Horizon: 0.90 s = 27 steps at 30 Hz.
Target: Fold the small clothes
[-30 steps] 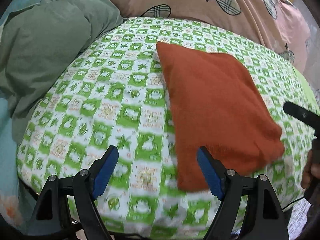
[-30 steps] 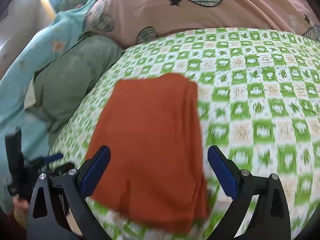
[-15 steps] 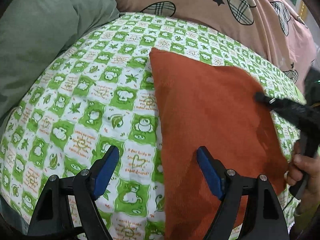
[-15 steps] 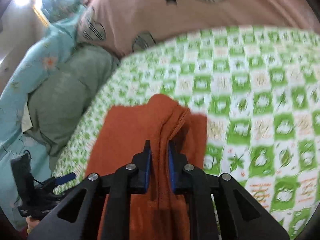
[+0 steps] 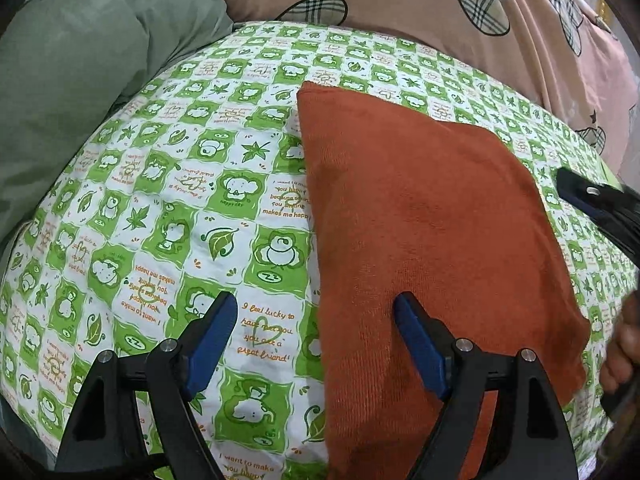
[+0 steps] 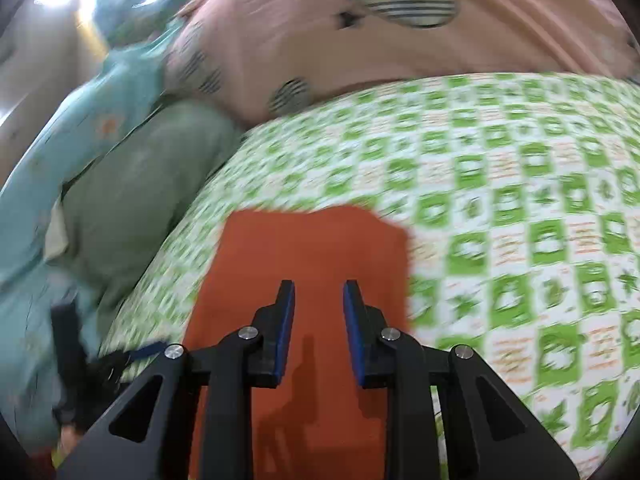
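Note:
A folded rust-orange cloth [image 5: 432, 240] lies flat on the green-and-white checked bedsheet [image 5: 172, 208]. My left gripper [image 5: 316, 328] hangs open over the cloth's left edge: one blue pad is above the sheet, the other above the cloth, and neither pinches it. In the right wrist view, which is blurred by motion, the same cloth [image 6: 304, 248] lies below my right gripper [image 6: 319, 300]. Its jaws are opening, a narrow gap shows between the blue pads, and no cloth is pinched there. The right gripper's tip [image 5: 592, 200] also pokes in at the right of the left wrist view, with a hand [image 5: 624, 344] below it.
A pink quilt [image 5: 420, 12] with plaid hearts borders the far side. A grey-green pillow [image 5: 80, 80] and pale blue floral bedding [image 6: 72, 132] lie to the left. The sheet's near edge drops off just below the grippers.
The right gripper shut on a bunched ridge of the orange cloth, then let it go; the cloth now lies flat. The left gripper moved in closer over the cloth's left edge and stayed open.

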Available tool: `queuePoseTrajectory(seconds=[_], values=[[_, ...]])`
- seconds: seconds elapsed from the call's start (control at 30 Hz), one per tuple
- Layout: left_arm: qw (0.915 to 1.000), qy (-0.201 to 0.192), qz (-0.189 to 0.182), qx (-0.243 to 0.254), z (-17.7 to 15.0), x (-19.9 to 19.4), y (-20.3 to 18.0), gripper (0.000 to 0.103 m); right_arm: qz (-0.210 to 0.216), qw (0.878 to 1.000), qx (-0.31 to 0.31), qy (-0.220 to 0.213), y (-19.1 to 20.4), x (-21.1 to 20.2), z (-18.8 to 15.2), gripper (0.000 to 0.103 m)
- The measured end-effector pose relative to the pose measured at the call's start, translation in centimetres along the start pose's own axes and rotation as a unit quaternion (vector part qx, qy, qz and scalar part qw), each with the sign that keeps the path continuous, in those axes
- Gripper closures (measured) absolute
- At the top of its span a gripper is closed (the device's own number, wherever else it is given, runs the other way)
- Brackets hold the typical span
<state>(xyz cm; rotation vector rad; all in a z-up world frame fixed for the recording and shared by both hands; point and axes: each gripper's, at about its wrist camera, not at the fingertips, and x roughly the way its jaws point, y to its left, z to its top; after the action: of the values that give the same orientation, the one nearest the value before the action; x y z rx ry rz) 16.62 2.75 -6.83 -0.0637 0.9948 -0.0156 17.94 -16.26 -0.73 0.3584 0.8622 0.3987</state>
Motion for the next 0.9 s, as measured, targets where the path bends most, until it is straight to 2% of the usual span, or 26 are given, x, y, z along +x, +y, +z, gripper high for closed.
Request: queuePoseTrajectory(seconds=[0.03, 0.1, 0.13, 0.2, 0.3, 0.43, 0.5, 0.53, 0.6, 0.7, 0.77, 0.9], values=[[1.0, 0.0, 0.001, -0.002, 0.0, 0.1, 0.0, 0.02, -0.006, 1.0, -0.007, 0.018, 0.1, 0.7, -0.5, 0.077], [1.0, 0.001, 0.002, -0.001, 0.0, 0.3, 0.0, 0.019, -0.048, 0.997, -0.015, 0.052, -0.5, 2.8, -1.3, 0.079], [1.0, 0.001, 0.004, -0.002, 0.0, 0.3, 0.0, 0.017, -0.05, 0.997, -0.003, 0.063, -1.5, 3.8, -1.8, 0.08], [1.0, 0.004, 0.0, -0.005, 0.1, 0.6, 0.2, 0.016, -0.02, 0.998, 0.034, 0.049, -3.1, 4.2, -1.9, 0.083], [0.9999, 0.006, -0.002, -0.011, 0.1, 0.5, 0.4, 0.016, -0.034, 0.998, 0.03, 0.049, -2.5, 4.0, -1.7, 0.083], [1.0, -0.003, 0.006, -0.005, -0.5, -0.9, 0.1, 0.016, -0.045, 0.998, 0.028, 0.046, -1.7, 2.4, -1.9, 0.079], [0.9999, -0.008, 0.007, -0.005, -1.1, -1.8, 0.2, 0.016, -0.048, 0.998, 0.026, 0.04, -1.3, 0.9, -2.1, 0.071], [0.9999, -0.009, 0.006, -0.006, -1.3, -2.1, 0.2, 0.016, -0.05, 0.998, 0.024, 0.038, -1.1, 0.3, -2.3, 0.056], [0.9999, -0.008, 0.005, -0.011, -1.9, -2.8, 0.5, 0.015, -0.054, 0.998, 0.014, 0.031, -0.4, -1.0, -2.8, 0.035], [0.9999, -0.008, 0.007, -0.011, -3.0, -3.8, 0.5, 0.015, -0.063, 0.998, -0.009, 0.026, 0.7, -3.0, -4.0, 0.029], [0.9999, -0.008, 0.009, -0.005, -4.0, -4.4, 0.6, 0.015, -0.073, 0.997, -0.019, 0.03, 1.3, -4.0, -5.0, 0.019], [1.0, -0.002, 0.002, 0.008, -6.6, -5.4, 0.9, 0.015, -0.09, 0.994, -0.041, 0.039, 2.3, -5.6, -7.5, 0.016]])
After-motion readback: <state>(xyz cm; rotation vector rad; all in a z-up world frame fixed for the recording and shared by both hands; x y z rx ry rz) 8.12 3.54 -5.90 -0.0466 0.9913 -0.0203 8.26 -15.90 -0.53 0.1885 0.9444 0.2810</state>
